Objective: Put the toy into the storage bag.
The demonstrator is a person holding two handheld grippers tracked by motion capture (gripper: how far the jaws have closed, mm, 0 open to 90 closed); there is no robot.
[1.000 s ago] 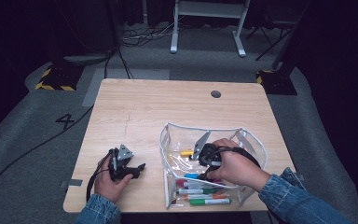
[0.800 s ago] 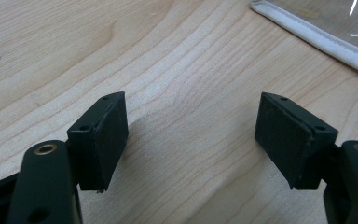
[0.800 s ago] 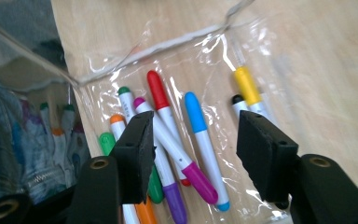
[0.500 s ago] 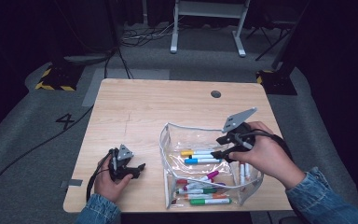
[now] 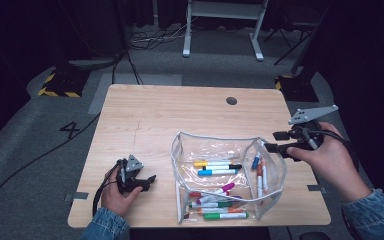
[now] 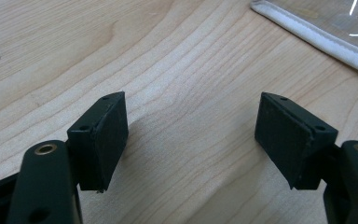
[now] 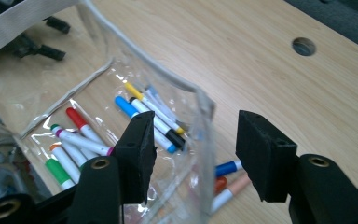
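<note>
Right gripper view: right gripper (image 7: 191, 154) jaws apart astride pouch (image 7: 200, 140) wall; left gripper (image 6: 191, 140) agape, empty.

Pouch (image 7: 200, 121) wall edge runs between the right gripper (image 7: 193, 149) jaws in the right gripper view; contact with either pad can't be judged. Markers (image 7: 156, 119) behind the clear plastic are glare-smeared, and the lower ones are cut off behind the near jaw. In the high view, marker caps are too small to count reliably. Left gripper view: pouch rim cut by the top-right edge.
</note>
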